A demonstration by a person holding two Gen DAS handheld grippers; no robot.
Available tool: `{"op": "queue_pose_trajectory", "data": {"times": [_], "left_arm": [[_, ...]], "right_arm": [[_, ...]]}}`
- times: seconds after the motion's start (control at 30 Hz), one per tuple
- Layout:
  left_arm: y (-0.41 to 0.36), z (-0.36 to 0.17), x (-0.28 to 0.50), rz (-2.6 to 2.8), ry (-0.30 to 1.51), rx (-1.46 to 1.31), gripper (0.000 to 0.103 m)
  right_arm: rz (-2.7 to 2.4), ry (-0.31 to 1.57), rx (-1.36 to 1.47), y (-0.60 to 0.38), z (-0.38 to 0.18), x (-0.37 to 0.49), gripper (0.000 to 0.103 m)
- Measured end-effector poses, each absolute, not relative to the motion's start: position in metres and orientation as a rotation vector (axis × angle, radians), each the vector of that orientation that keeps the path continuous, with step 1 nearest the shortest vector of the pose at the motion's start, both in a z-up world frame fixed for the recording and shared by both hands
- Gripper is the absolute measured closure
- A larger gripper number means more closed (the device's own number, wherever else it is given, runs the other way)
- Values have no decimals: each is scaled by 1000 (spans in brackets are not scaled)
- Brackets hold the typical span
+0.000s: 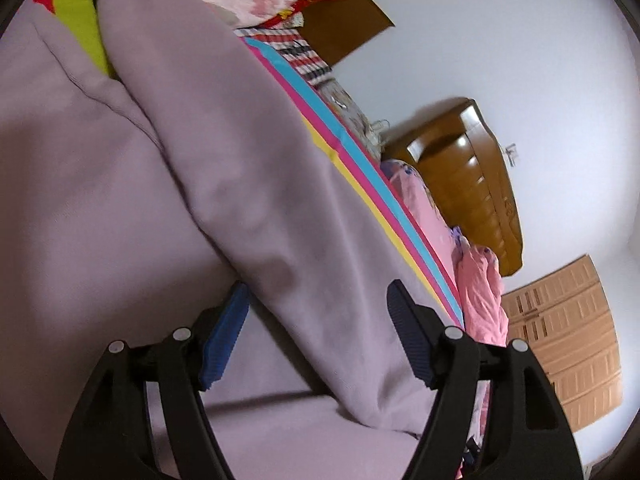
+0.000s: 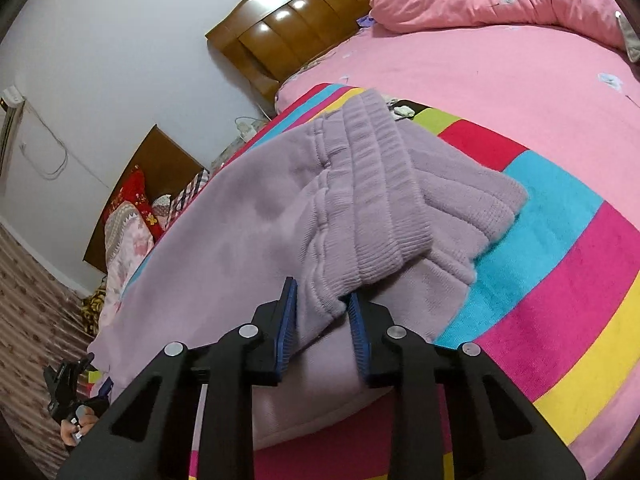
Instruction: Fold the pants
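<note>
Left wrist view: left gripper (image 1: 318, 334) stands wide open over lilac fleece pants (image 1: 248, 184) beside the striped blanket's edge (image 1: 360, 164). Right wrist view: right gripper (image 2: 322, 330) pinches the ribbed waistband (image 2: 372, 204); bare pink bedsheet (image 2: 500, 80) lies beyond.

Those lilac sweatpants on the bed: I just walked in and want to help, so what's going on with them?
A person is folding the lilac sweatpants on a striped blanket spread over the bed, using a handheld gripper in each hand. The right gripper is pinching the fabric just below the ribbed waistband, which is already turned over onto the pants. The left gripper is open, its jaws straddling a pant leg without pressing on it. The fold is only partly done.
</note>
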State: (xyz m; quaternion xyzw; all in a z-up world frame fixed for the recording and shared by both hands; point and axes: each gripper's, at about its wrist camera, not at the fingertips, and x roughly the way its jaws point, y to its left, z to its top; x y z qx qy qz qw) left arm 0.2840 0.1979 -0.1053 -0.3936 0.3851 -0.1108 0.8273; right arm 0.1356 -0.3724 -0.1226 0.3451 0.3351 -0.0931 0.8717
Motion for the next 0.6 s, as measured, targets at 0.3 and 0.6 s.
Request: {"op": "queue_pose_trajectory", "data": {"times": [0.3,0.6], "left_arm": [[189,-110,308,-266,882,-771,99],[200,-106,286,-242,883,-910,23]], "right_arm": [[-202,688,720,-372,-123,133,82],[-184,689,740,-381,-125,131,83]]}}
